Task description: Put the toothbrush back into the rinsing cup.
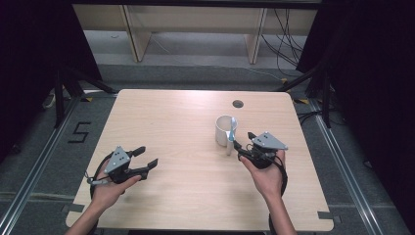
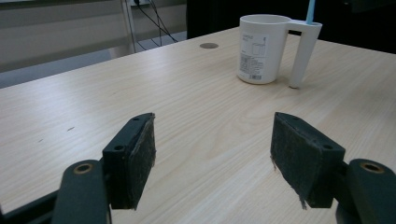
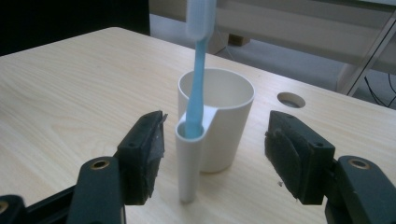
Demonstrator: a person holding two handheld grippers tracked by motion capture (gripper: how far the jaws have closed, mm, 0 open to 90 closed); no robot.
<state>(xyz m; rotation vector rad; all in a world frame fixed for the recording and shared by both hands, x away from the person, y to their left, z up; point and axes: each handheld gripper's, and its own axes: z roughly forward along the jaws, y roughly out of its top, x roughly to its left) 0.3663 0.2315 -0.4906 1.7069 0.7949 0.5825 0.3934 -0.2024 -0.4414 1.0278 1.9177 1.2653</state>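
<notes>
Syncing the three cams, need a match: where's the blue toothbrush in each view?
High view: the blue plastic toothbrush stands right of centre, in the side tube of the white plastic cup.
Left gripper view: its stem shows at the top edge, upper right, above the cup.
Right gripper view: centre, upright in the tube, between the open fingers.
Shared landmark: the round hole in the wooden table.

A pale wooden table (image 1: 171,127) with a round cable hole (image 1: 238,104) stood on grey floor (image 1: 44,161). Black curtains (image 1: 34,44) flanked it; light wooden furniture legs (image 1: 137,34) and loose cables (image 1: 286,39) lay beyond.
</notes>
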